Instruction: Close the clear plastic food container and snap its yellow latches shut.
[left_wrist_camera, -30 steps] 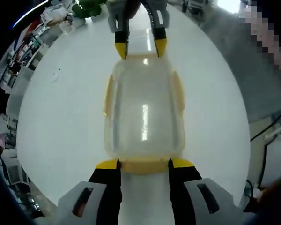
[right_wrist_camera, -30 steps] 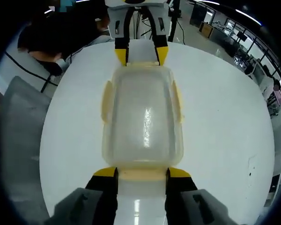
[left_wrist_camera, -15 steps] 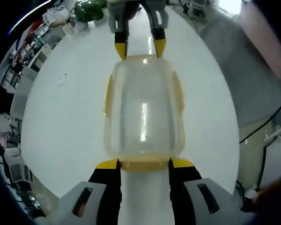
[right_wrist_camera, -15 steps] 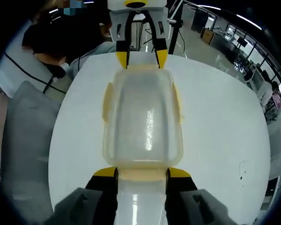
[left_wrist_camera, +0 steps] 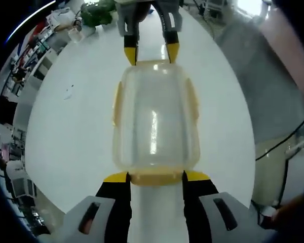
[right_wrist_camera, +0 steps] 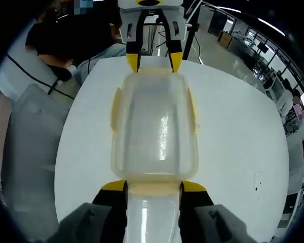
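Observation:
The clear plastic food container (left_wrist_camera: 156, 121) (right_wrist_camera: 154, 126) hangs lengthwise between my two grippers, above the white round table (left_wrist_camera: 71, 131) (right_wrist_camera: 243, 131). Its lid is on. Yellow side latches (left_wrist_camera: 116, 104) (right_wrist_camera: 114, 109) lie along both long edges. My left gripper (left_wrist_camera: 156, 178) is shut on the near yellow end latch (left_wrist_camera: 157, 178). At the far end my right gripper (left_wrist_camera: 151, 49) grips the other end. In the right gripper view my right gripper (right_wrist_camera: 153, 187) holds its end latch (right_wrist_camera: 154, 188), and my left gripper (right_wrist_camera: 154, 62) clamps the opposite end.
A person in a grey top (right_wrist_camera: 35, 131) sits at the table's edge, and a sleeve (left_wrist_camera: 289, 55) shows in the left gripper view. A green plant (left_wrist_camera: 96, 9) and a cup (left_wrist_camera: 75, 34) stand at the table's rim. Shelves and desks surround the table.
The table looks smaller and lower in both views, so both grippers have lifted together with the container held between them. The grips are unchanged.

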Tool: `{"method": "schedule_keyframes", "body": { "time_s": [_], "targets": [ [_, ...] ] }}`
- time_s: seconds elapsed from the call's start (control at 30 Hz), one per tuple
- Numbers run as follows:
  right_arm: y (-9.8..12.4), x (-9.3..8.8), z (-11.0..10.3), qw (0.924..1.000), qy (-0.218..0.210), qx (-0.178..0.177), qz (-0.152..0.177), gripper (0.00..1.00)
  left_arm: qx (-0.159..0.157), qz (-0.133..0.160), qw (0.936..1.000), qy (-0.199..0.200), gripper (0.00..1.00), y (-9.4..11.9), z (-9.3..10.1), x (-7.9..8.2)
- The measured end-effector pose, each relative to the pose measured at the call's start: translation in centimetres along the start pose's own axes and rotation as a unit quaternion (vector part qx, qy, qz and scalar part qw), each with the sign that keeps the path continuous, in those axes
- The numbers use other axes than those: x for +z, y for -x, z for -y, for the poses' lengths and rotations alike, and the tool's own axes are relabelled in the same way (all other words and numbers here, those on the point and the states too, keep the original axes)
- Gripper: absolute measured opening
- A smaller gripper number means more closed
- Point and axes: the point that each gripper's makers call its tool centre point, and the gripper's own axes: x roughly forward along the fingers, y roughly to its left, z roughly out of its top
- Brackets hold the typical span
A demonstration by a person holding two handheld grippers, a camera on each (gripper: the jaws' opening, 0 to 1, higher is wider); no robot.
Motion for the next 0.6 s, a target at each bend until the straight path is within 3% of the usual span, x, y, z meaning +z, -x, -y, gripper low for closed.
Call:
{"method": "schedule_keyframes", "body": {
  "time_s": [0.6],
  "targets": [
    [1.6, -4.5, -0.7, 0.9997, -0.022, 0.003, -0.013, 0.37, -0.009, 0.021, 0.9996, -0.016, 0.36, -1.2, 0.0, 4.6]
  ]
}}
